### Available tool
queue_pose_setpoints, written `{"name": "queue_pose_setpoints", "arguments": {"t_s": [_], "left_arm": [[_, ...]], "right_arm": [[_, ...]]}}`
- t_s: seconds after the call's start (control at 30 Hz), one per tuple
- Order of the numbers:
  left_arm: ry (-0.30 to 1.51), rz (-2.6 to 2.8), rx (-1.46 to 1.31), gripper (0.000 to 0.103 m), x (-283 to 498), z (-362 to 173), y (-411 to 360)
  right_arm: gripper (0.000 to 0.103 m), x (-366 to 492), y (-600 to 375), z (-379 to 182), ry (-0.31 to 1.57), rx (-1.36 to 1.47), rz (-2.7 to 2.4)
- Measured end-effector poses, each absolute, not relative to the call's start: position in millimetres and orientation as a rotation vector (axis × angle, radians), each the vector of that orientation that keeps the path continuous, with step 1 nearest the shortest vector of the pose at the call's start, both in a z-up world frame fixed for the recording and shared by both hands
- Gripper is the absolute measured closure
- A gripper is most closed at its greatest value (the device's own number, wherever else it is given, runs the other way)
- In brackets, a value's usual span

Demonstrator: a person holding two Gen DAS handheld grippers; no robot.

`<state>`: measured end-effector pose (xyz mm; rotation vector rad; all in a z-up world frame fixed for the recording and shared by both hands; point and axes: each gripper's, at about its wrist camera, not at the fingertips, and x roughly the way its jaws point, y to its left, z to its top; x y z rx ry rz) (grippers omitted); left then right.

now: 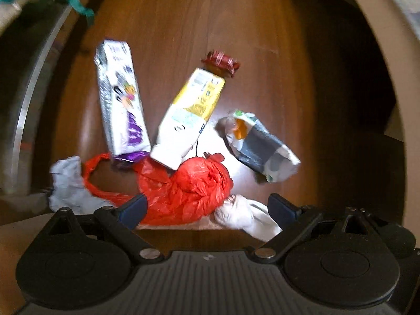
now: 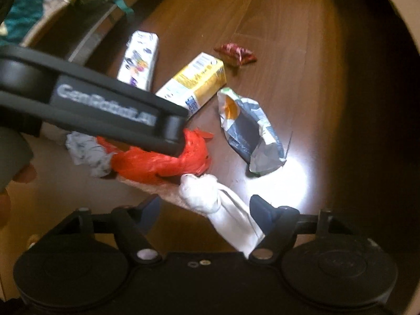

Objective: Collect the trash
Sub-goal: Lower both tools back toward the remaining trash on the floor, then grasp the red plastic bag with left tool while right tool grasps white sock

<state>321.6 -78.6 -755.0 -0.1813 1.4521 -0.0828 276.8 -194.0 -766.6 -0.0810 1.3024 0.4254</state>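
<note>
Wood floor [image 1: 183, 26] — yellow carton [image 1: 189, 115] lengthwise, far end tipped right.

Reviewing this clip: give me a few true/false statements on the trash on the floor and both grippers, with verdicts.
1. Both grippers, left gripper and right gripper, are open. True.
2. The red plastic bag is already lifted clear of the floor. False: it lies on the wooden floor.
3. The purple-and-white carton lies left of the yellow carton. True.
4. The crumpled snack bag is inside the red plastic bag. False: it lies apart, to the right.
</note>
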Motion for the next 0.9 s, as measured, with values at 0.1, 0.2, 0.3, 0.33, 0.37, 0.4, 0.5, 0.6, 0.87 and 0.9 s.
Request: {"name": "queue_pose_setpoints", "arguments": {"t_s": [0.1, 0.2, 0.3, 0.33, 0.37, 0.4, 0.5, 0.6, 0.87, 0.9], "left_arm": [[1.469, -0.081, -0.18, 0.005, 326, -783, -83], [1.474, -0.078, -0.177, 0.005, 329, -804, -86], [1.487, -0.064, -0.199, 0.012, 332, -821, -83], [1.49, -0.062, -0.204, 0.016, 332, -825, -83], [1.494, -0.06, -0.212, 0.019, 333, -830, -82], [1.497, -0.059, -0.213, 0.023, 334, -832, -83], [1.501, -0.073, -0.211, 0.028, 335, -837, -84], [1.495, -0.079, -0.215, 0.032, 335, -837, -85], [1.48, -0.085, -0.211, 0.044, 332, -824, -83], [1.479, -0.084, -0.215, 0.045, 331, -821, -82]], "right_arm": [[0.034, 281, -188, -789, 1.309, -0.097, 0.437], [0.039, 284, -184, -804, 1.319, -0.107, 0.44], [0.044, 286, -182, -815, 1.329, -0.115, 0.44], [0.045, 286, -181, -818, 1.333, -0.124, 0.441], [0.046, 286, -181, -820, 1.337, -0.128, 0.442], [0.048, 286, -180, -822, 1.342, -0.131, 0.442], [0.053, 284, -175, -826, 1.347, -0.15, 0.456], [0.059, 283, -170, -826, 1.351, -0.169, 0.467], [0.082, 282, -176, -813, 1.372, -0.163, 0.43], [0.083, 281, -178, -808, 1.376, -0.158, 0.423]]}}
